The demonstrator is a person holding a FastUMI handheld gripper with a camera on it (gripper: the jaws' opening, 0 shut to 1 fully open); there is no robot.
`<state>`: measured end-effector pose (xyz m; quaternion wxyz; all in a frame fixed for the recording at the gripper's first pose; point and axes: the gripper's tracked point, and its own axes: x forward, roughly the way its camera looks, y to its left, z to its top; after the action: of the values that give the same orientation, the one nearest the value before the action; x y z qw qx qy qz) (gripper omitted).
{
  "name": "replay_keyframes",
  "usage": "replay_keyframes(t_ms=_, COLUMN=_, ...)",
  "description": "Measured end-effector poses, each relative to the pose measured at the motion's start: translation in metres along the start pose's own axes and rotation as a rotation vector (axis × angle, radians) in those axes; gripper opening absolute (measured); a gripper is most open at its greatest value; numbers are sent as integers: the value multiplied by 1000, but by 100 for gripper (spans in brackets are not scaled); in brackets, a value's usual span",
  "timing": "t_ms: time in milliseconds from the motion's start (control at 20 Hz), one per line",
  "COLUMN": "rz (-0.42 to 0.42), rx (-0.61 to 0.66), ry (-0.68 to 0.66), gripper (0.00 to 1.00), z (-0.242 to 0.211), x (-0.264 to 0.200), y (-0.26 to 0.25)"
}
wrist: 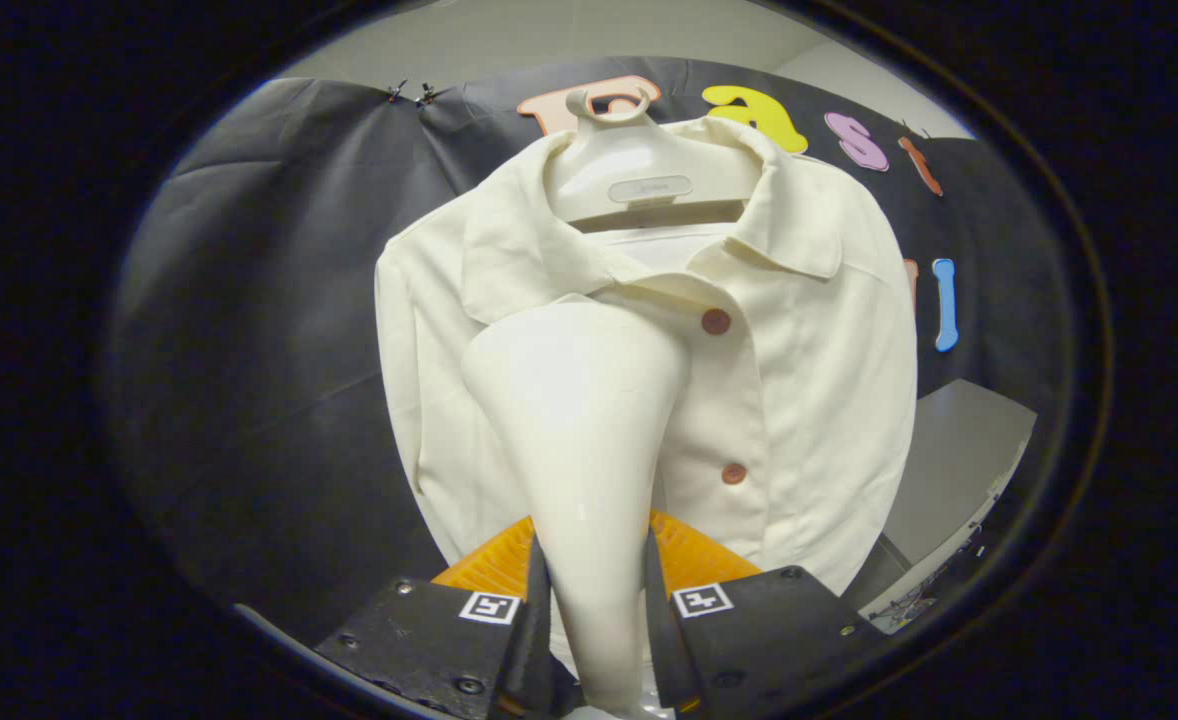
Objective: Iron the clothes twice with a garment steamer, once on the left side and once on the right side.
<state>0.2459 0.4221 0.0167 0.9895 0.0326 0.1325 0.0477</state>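
A cream shirt with brown buttons hangs on a pale hanger in front of the black cloth wall. My gripper is shut on the handle of a cream garment steamer. The steamer's neck runs up between my fingers and widens into a head that lies against the shirt's chest, just left of the button placket and below the collar. The head covers the shirt's middle-left front.
A grey table or panel stands to the right, beyond the shirt's hem, with cables at its near edge. The black cloth wall spreads wide to the left of the shirt.
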Motion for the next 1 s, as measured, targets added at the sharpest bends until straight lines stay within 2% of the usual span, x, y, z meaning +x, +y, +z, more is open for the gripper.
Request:
replay_keyframes(t_ms=250, rz=-37, rx=-8, ry=18, gripper=41, z=-15, x=16, y=3)
replay_keyframes(t_ms=650, rz=-33, rx=-51, ry=119, gripper=42, z=-89, x=32, y=0)
replay_keyframes(t_ms=1000, rz=-72, rx=-41, ry=186, gripper=42, z=-152, x=52, y=-12)
